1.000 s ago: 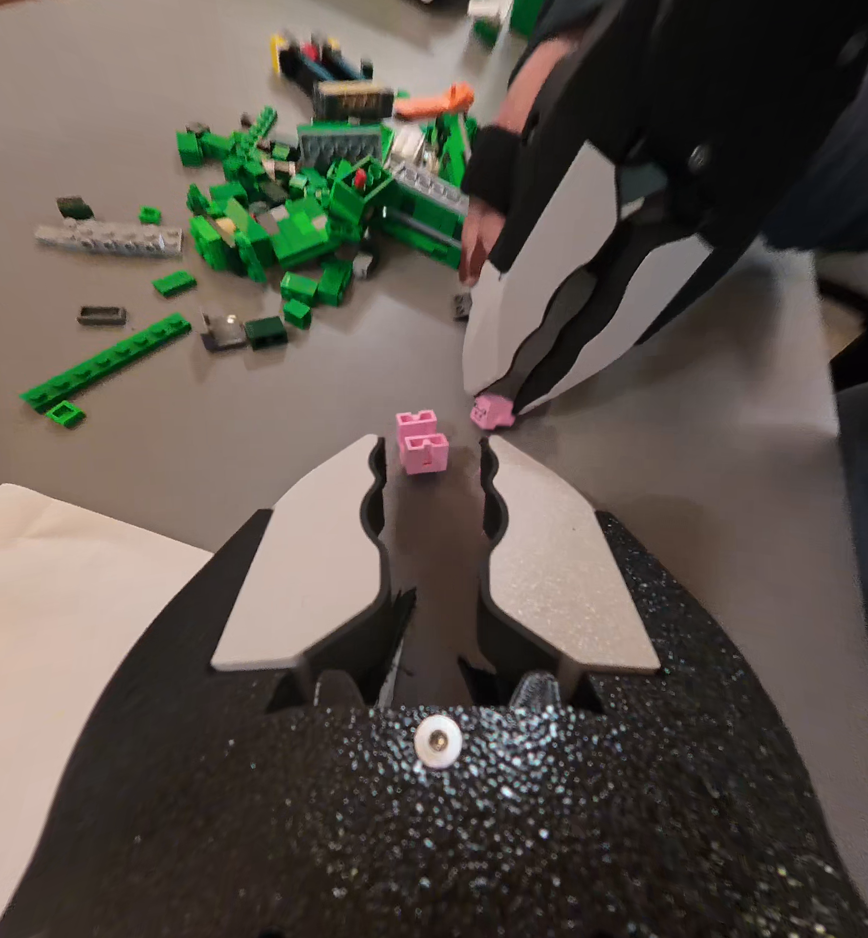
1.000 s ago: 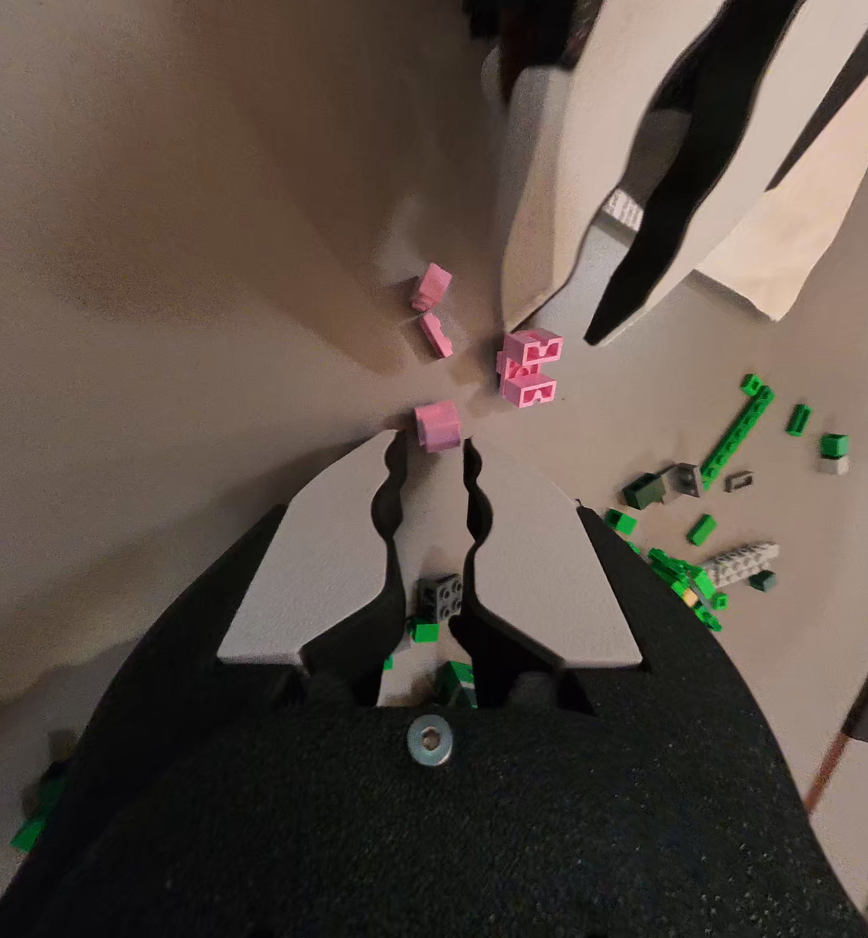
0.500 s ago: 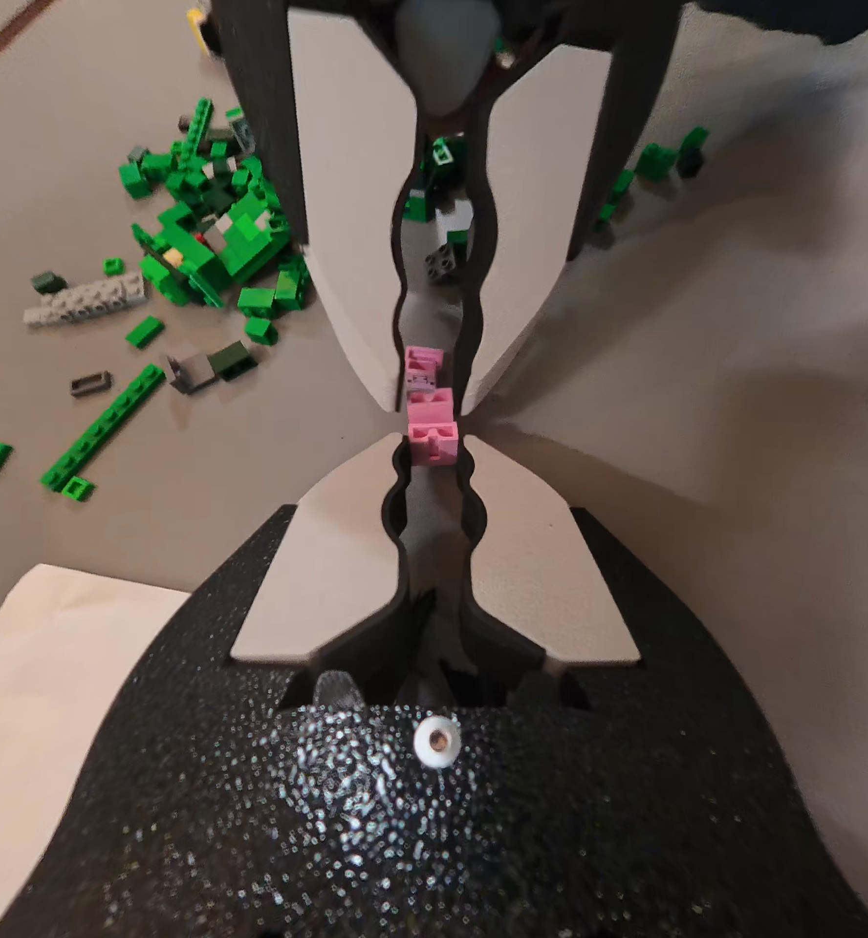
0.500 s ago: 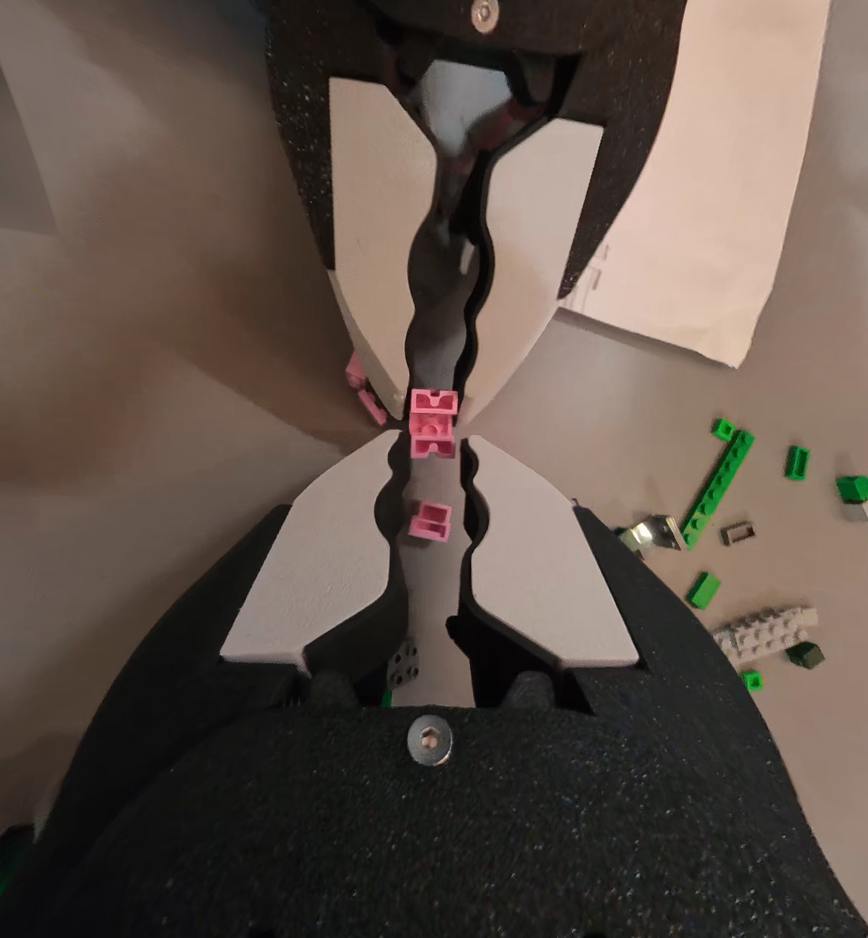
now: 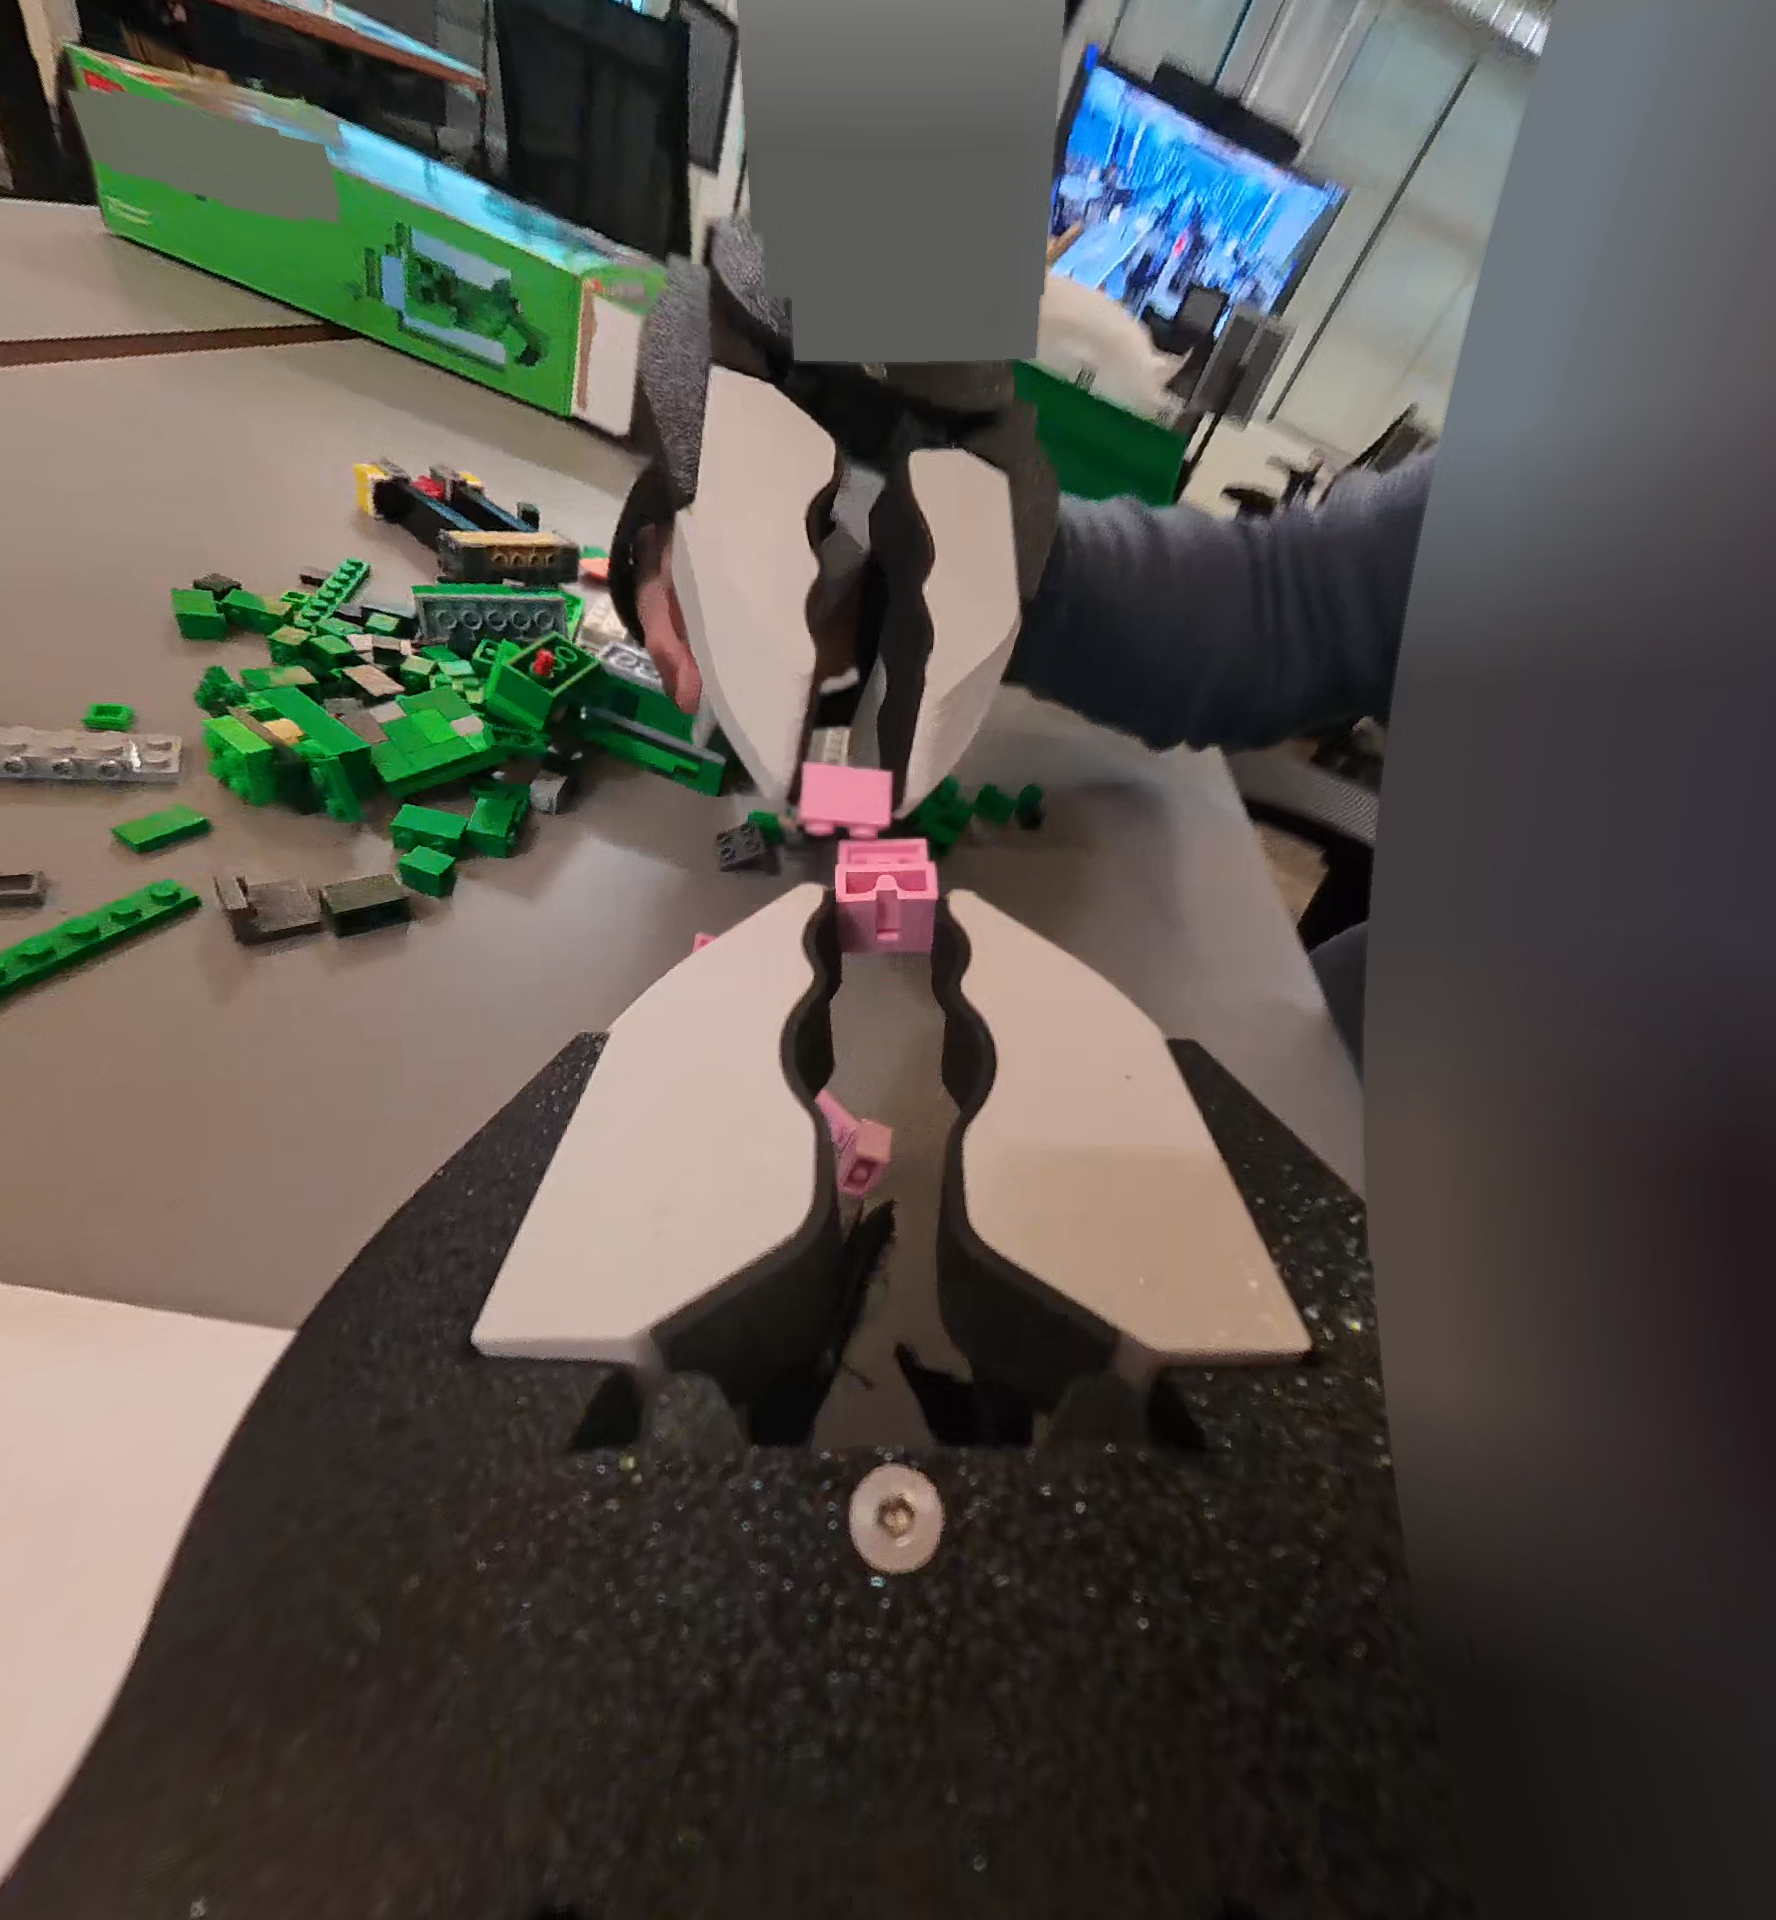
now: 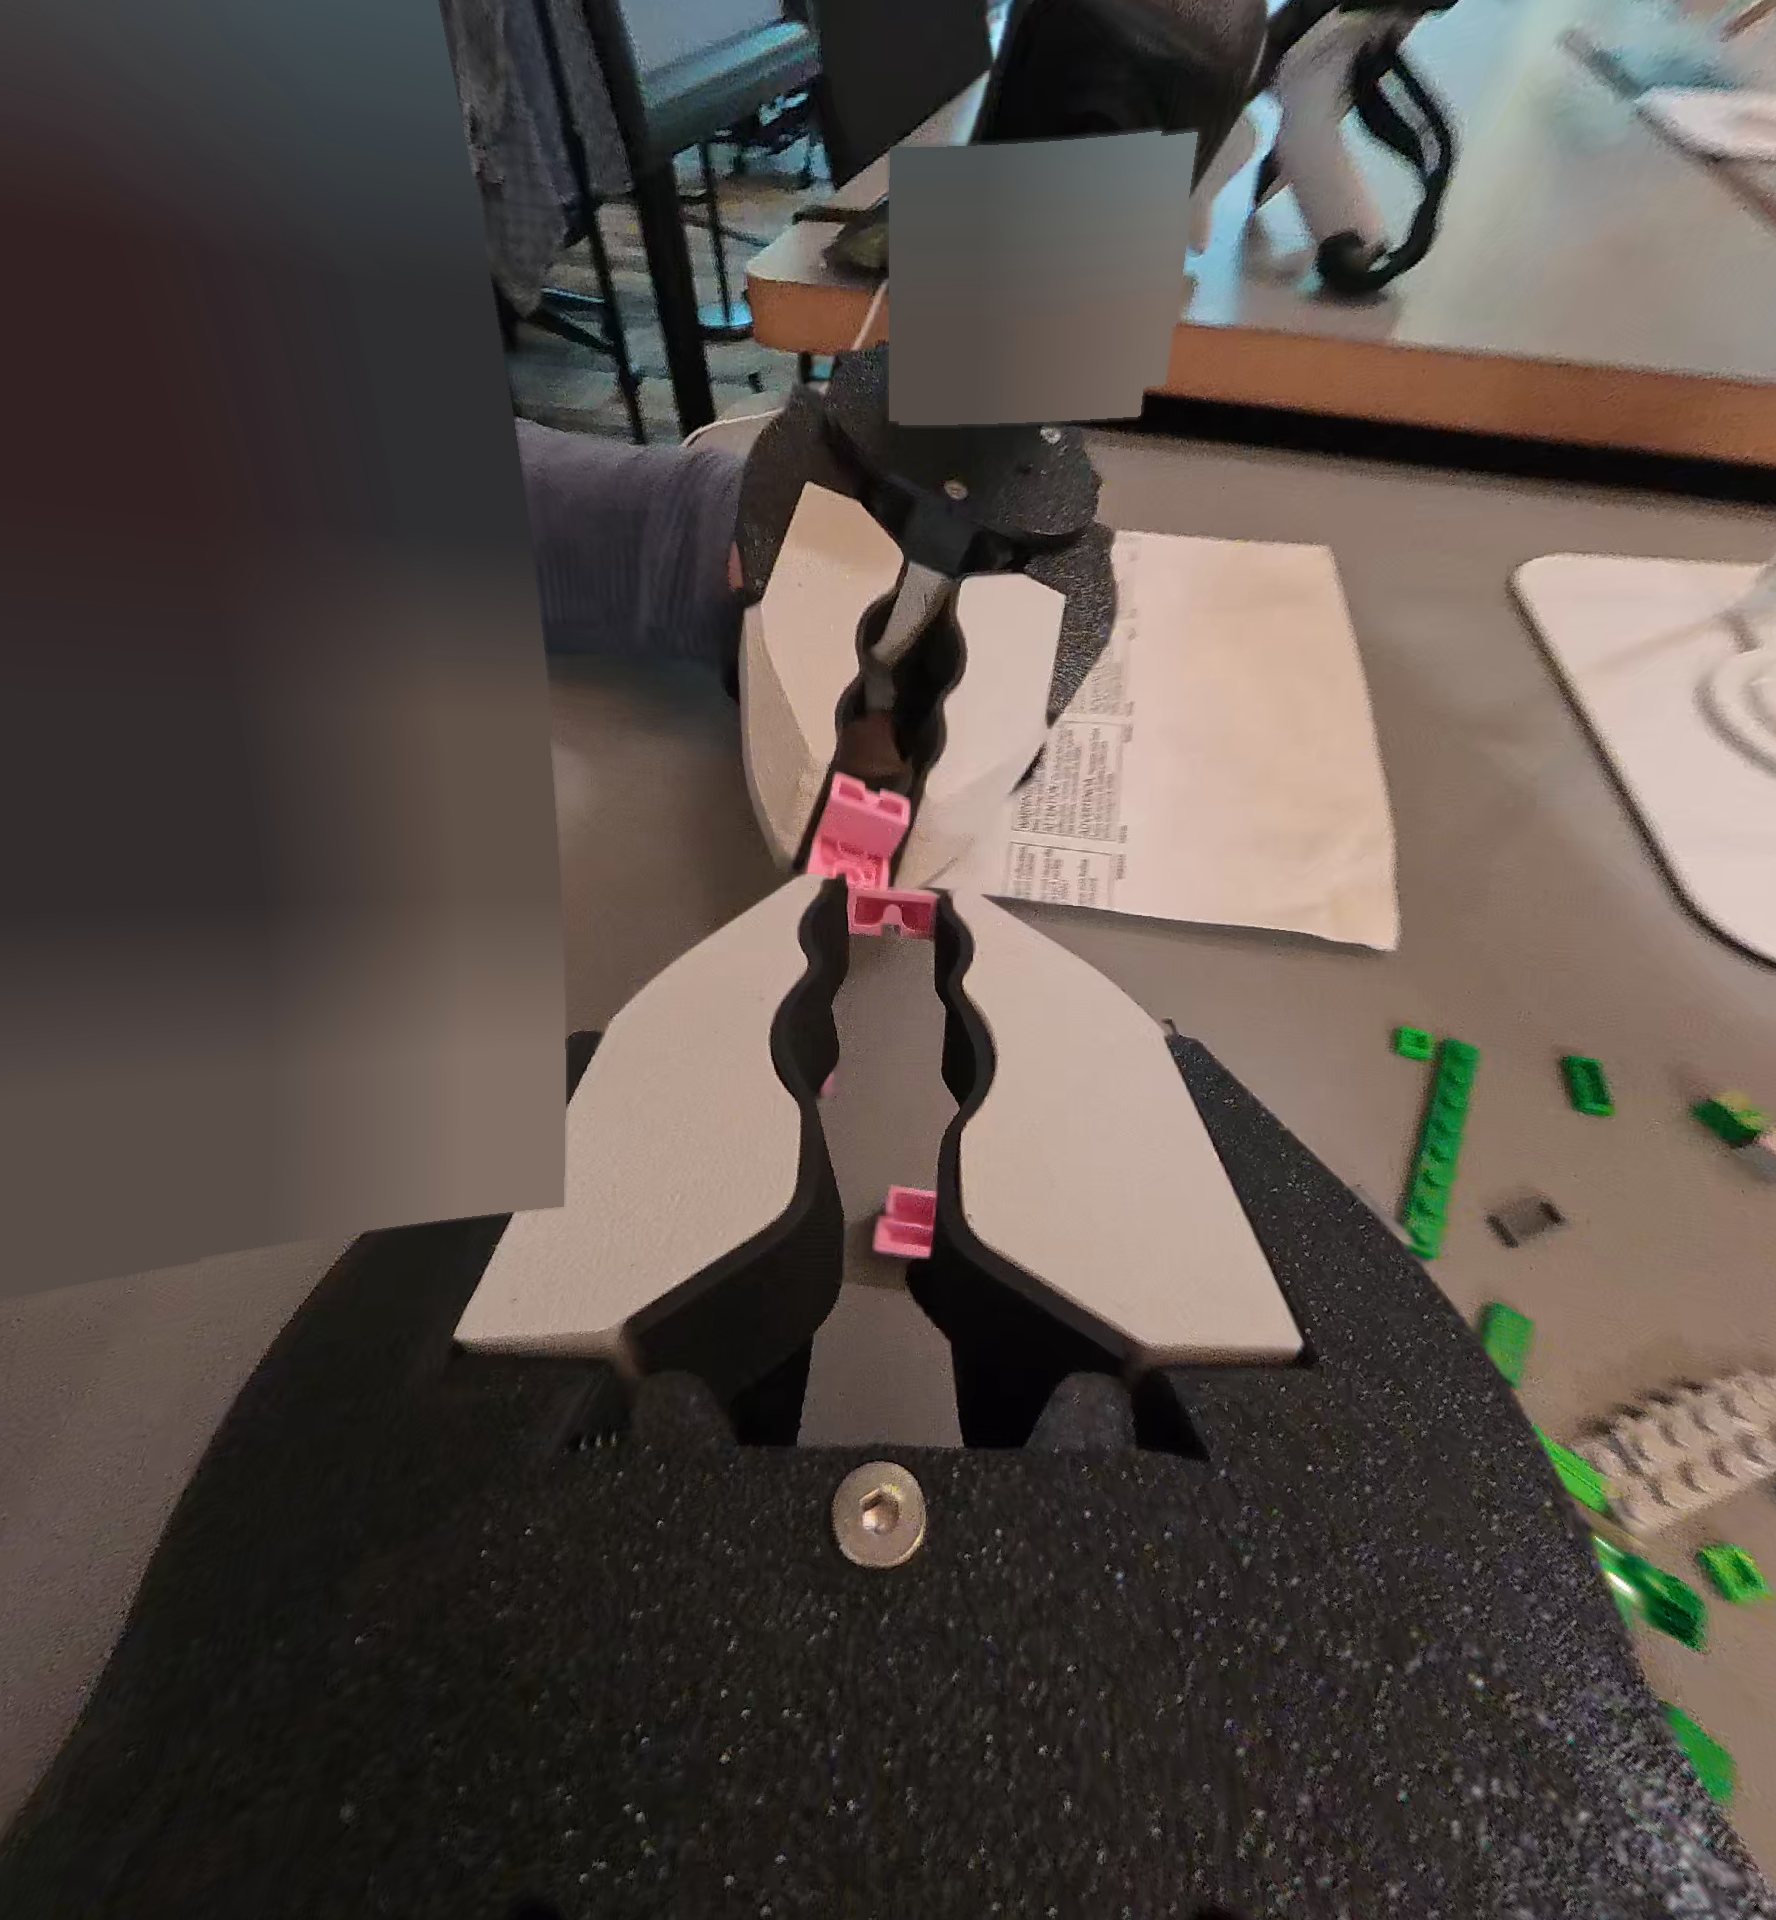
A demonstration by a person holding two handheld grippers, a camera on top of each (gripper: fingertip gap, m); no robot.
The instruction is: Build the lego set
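Observation:
My left gripper (image 5: 886,902) is shut on a pink two-brick piece (image 5: 886,930) and holds it above the table. My right gripper (image 6: 892,906) faces it tip to tip and is shut on a small pink brick (image 6: 894,914). In the left wrist view that brick (image 5: 842,795) sits just beyond and above the left's piece, almost touching it. In the right wrist view the left's piece (image 6: 856,831) shows tilted between the far fingers. Loose pink pieces (image 5: 853,1148) lie on the table below, one also in the right wrist view (image 6: 905,1236).
A pile of green bricks (image 5: 375,707), a grey plate (image 5: 53,753) and a long green plate (image 5: 53,956) lie to the left. A green box (image 5: 344,249) stands behind. A paper sheet (image 6: 1227,727) and a white mat (image 6: 1694,748) lie on the table. Left and right tips are no more than a few centimetres apart. Left tips and right tips are each some 20 centimeters from the grey plate (image 5: 53,753). Look for it in the right wrist view (image 6: 1680,1423) too.
Both grippers were open low over the pink pieces, then shut on them. They have lifted off the table and tilted level, tips facing each other.

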